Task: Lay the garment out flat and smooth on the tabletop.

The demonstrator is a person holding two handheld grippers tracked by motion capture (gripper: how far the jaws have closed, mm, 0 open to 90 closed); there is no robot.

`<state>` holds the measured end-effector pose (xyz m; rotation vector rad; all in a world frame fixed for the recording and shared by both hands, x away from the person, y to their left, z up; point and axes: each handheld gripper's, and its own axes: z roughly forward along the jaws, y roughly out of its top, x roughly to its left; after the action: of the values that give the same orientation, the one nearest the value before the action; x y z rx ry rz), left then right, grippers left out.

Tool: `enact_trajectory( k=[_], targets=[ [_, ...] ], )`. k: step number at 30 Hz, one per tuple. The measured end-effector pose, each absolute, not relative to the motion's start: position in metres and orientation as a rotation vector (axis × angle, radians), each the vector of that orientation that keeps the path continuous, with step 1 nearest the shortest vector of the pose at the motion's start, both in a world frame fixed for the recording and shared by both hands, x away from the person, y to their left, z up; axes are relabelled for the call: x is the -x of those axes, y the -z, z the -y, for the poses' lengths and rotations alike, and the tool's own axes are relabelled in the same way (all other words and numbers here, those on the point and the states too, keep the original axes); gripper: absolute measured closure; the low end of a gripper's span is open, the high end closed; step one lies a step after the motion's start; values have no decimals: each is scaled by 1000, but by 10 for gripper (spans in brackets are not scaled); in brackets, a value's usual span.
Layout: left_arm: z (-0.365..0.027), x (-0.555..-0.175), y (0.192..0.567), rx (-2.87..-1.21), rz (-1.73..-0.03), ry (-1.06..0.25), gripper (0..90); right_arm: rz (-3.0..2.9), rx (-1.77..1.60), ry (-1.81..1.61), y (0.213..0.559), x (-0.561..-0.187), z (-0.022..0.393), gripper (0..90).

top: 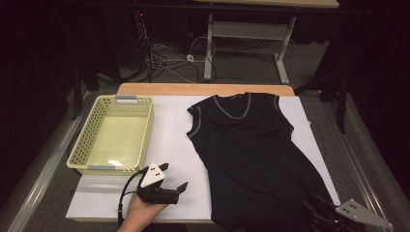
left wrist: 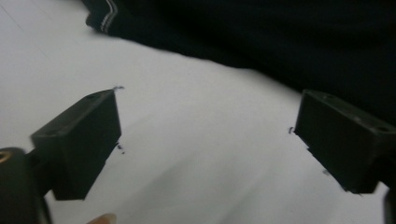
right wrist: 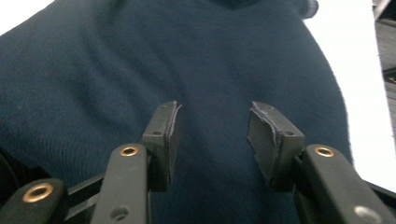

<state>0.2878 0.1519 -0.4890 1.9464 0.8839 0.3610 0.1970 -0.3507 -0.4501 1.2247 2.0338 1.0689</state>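
Black top (right wrist: 196,60) under open R claw (right wrist: 212,135), not gripped.

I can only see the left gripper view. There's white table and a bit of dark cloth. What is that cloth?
Observer: It's a dark sleeveless top spread flat on the white table, neck hole on the far side.
Operator: Is anything else on the table?
Observer: A yellow basket with nothing in it, at the left of the high view, apart from the top.
Operator: Where's the other gripper?
Observer: The right gripper hangs over the top near its bottom hem, its jaws apart with no cloth between them.
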Motion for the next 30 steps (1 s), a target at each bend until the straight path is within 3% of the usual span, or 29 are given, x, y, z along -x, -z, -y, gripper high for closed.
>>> enact_trajectory(
  k=[3,7,14,18,19,21,22,25,30],
  targets=[
    [-149,-294,484,-1924,-937,-363,161,-2037,-1211,-1103,458,-202,342,536],
    [-133,-316,479,-1965,-984,-321,210,-2071,-1169,-1114,467,-197,339,514],
    [-80,-375,486,-2045,-1110,-284,371,-2103,-1146,-1155,476,-197,342,486],
    [-53,-387,485,-2103,-1134,-331,465,-2114,-1098,-1160,474,-194,340,487],
    [-48,-384,485,-2129,-1086,-356,524,-2114,-1095,-1165,473,-193,339,487],
    [-42,-379,486,-2149,-1036,-377,768,-2118,-1089,-1167,473,-192,338,487],
    [-41,-376,486,-2163,-1015,-405,815,-2121,-1088,-1167,473,-192,338,487],
    [-51,-373,481,-2186,-992,-421,837,-2126,-1080,-1162,473,-190,336,487],
    [-104,-371,467,-2119,-1021,-481,838,-2124,-1082,-1158,472,-186,338,487]
  ],
)
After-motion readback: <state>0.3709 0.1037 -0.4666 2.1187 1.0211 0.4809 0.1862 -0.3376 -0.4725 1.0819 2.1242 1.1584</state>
